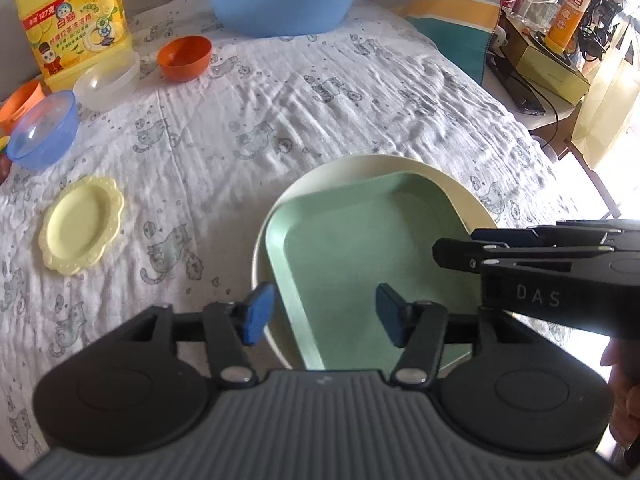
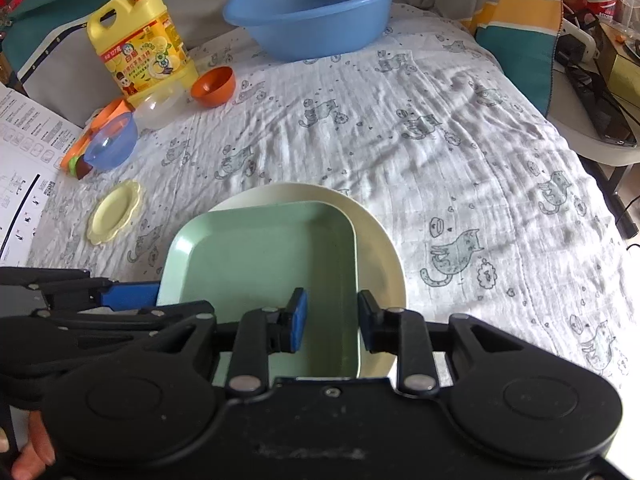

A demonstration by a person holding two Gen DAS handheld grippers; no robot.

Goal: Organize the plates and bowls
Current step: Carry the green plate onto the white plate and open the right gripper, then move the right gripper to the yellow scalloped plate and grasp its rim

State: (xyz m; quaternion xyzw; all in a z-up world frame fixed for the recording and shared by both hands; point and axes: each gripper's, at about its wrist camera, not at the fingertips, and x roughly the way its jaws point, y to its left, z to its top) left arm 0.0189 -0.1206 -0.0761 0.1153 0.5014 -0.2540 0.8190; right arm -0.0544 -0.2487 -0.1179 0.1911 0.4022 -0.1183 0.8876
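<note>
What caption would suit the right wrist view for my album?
Right claw open astride the rim of a square green plate resting on a round cream plate, on a cat-print cloth.

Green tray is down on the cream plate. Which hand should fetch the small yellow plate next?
Left, probably. The yellow plate lies on the left gripper side, with bare cloth between. The right gripper straddles the green tray rim on the far side.

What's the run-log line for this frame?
stage: stacking | green tray on white plate | left tool: open, straddling tray's left rim | right tool: open, straddling right rim
</note>
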